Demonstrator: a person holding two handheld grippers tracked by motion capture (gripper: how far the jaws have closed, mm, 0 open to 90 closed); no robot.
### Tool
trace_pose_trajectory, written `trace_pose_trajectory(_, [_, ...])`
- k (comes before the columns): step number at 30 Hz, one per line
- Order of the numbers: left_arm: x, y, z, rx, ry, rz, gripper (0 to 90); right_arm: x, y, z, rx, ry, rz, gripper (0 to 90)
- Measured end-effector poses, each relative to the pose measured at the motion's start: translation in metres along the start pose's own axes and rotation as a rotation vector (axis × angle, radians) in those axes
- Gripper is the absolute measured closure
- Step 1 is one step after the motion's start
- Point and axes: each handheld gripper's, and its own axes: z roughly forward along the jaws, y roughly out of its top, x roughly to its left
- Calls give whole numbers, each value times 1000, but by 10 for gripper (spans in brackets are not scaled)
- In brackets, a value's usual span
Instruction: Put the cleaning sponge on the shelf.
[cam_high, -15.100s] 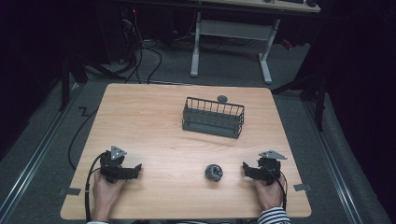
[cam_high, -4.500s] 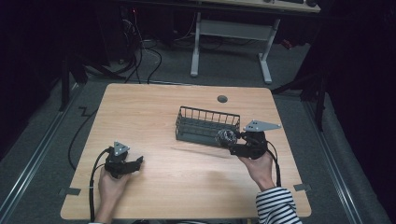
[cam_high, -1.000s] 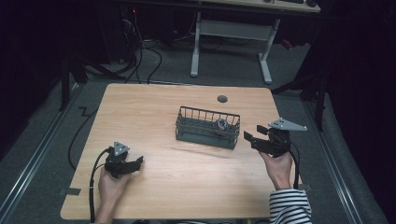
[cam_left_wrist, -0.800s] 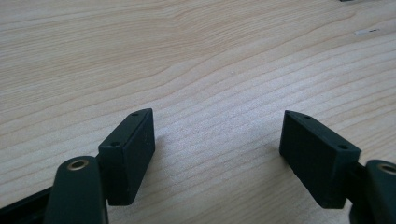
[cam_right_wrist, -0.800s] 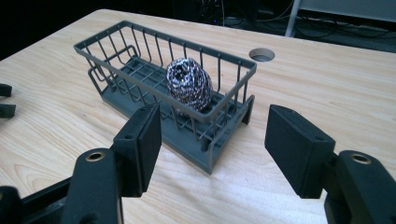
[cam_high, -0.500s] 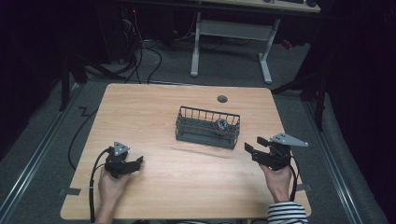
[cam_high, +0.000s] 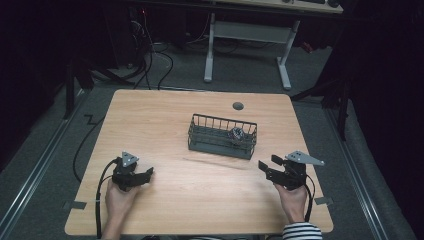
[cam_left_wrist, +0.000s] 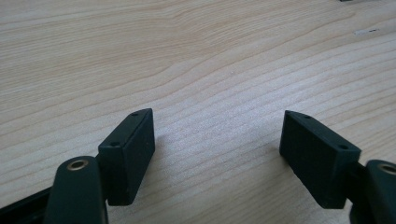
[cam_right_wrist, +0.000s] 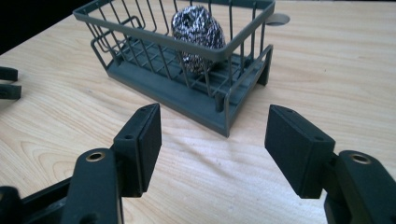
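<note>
Both grippers are held with jaws apart and empty: the left gripper (cam_high: 145, 175) at 8 o'clock on the counter (cam_high: 165, 120), the right gripper (cam_high: 266, 167) at 4 o'clock. The steel scourer (cam_high: 236, 133) lies inside the wire basket (cam_high: 205, 145), at its right end, just past centre toward 1 o'clock. The placing step is judged complete; the next move calls only for both grippers to be parked. Beyond the pale wood counter, grey floor, cables and a white desk frame (cam_high: 245, 35) are seen at 12 o'clock.
</note>
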Motion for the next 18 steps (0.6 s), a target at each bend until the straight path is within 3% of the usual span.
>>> trace_pose_trajectory(18, [0,0,0,0,0,0,271,6,-24,20,42,-1,-4,367])
